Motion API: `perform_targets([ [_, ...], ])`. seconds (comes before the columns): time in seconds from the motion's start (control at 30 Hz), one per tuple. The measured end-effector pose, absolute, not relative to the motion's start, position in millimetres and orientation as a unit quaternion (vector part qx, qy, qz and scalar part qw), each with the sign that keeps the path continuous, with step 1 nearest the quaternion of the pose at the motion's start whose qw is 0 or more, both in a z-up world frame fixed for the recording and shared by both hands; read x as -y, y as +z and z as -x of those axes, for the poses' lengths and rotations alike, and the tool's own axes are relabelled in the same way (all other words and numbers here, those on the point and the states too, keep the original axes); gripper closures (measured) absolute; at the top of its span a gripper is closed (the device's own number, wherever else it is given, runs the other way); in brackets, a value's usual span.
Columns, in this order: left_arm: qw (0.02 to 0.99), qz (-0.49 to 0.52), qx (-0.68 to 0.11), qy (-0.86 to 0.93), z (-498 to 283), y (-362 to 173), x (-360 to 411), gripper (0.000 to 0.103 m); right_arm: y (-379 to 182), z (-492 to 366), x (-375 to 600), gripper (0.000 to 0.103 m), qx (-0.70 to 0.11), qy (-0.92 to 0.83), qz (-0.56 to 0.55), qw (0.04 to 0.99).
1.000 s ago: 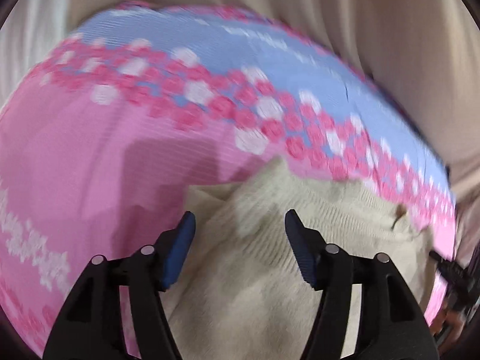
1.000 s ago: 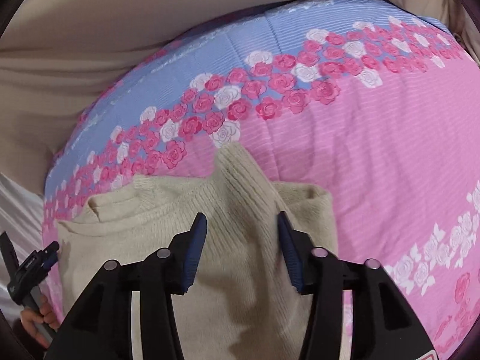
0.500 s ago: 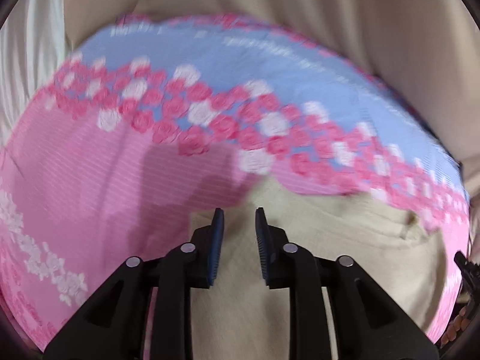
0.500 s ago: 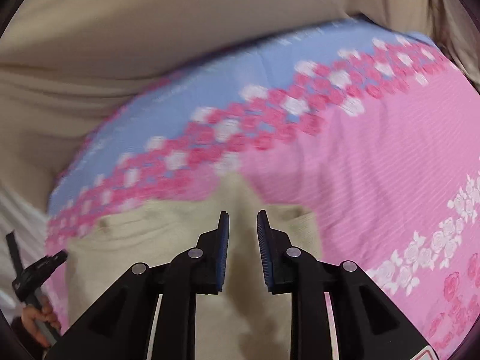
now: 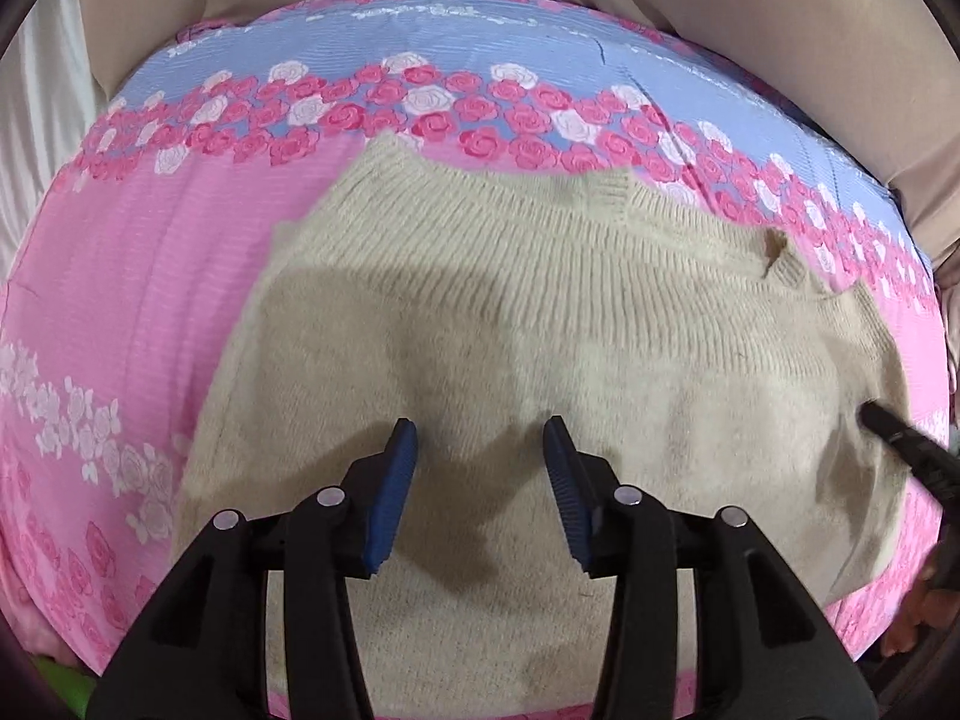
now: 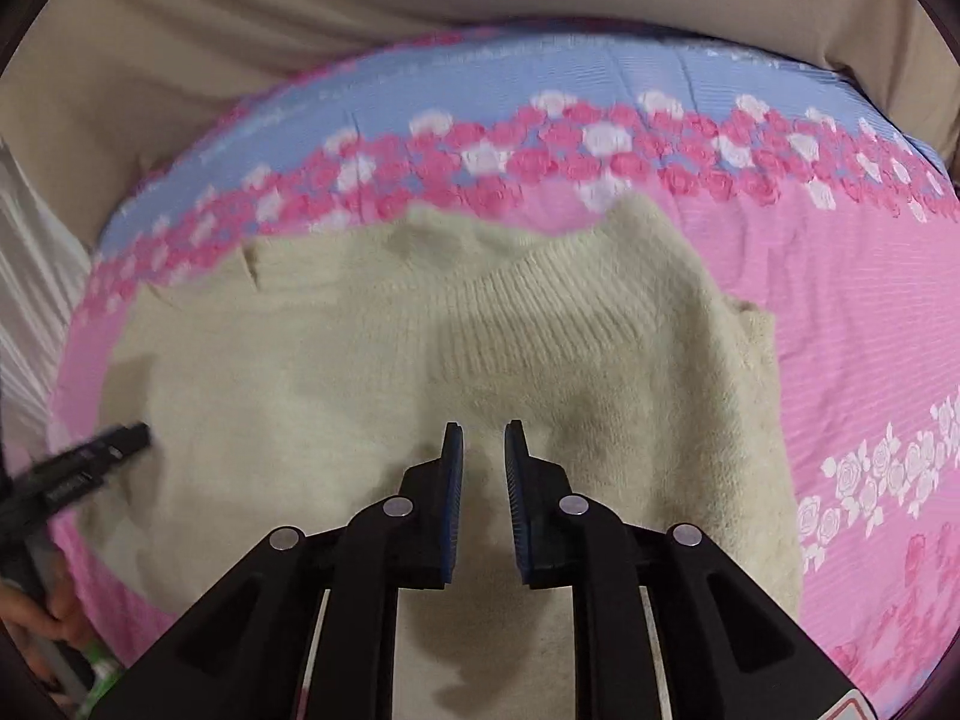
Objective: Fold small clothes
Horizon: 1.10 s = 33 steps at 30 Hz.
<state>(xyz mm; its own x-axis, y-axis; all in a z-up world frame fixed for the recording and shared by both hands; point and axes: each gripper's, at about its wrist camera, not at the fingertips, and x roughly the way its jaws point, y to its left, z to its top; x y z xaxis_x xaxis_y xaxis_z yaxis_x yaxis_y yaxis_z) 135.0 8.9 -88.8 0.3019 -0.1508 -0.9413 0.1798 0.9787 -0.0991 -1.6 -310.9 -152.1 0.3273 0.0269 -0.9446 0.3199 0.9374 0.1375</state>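
Observation:
A cream knitted sweater [image 5: 540,330] lies flat on the bed cover, its ribbed edge toward the far side. My left gripper [image 5: 480,426] hovers over the sweater's middle; its jaws are opening and nothing is between the blue pads. My right gripper [image 6: 483,426] hovers over the same sweater [image 6: 360,372] with only a narrow gap between its pads and no cloth in it. The right gripper's tip [image 5: 900,438] shows at the sweater's right side in the left wrist view. The left gripper's tip [image 6: 102,456] shows at the left side in the right wrist view.
The pink and blue rose-print bed cover [image 5: 120,300] spreads all around the sweater. Beige fabric [image 5: 720,0] rises behind the bed and white cloth [image 5: 36,120] hangs at the left. A hand [image 6: 36,606] holds the left gripper's handle.
Both grippers moved from the sweater's outer edges in over its body. The left jaws closed and then spread again. The right jaws narrowed from wide to a slim gap.

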Motion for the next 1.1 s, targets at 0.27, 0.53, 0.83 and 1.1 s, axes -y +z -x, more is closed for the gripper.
perform_targets([
  [0.27, 0.805, -0.007, -0.583, -0.110, -136, -84, -4, 0.060, -115, -8, 275, 0.086, -0.538, -0.018, -0.197, 0.819],
  [0.53, 0.805, -0.061, -0.579, -0.110, -153, -106, 21, 0.040, -157, -73, 243, 0.098, -0.575, 0.011, -0.151, 0.804],
  [0.83, 0.824, 0.089, -0.553, -0.092, -144, -67, -66, 0.030, -103, -14, 313, 0.073, -0.494, -0.078, -0.224, 0.837],
  [1.1, 0.760, 0.278, -0.587, -0.003, -75, -121, -172, 0.030, -124, 87, 328, 0.071, -0.503, -0.118, -0.268, 0.813],
])
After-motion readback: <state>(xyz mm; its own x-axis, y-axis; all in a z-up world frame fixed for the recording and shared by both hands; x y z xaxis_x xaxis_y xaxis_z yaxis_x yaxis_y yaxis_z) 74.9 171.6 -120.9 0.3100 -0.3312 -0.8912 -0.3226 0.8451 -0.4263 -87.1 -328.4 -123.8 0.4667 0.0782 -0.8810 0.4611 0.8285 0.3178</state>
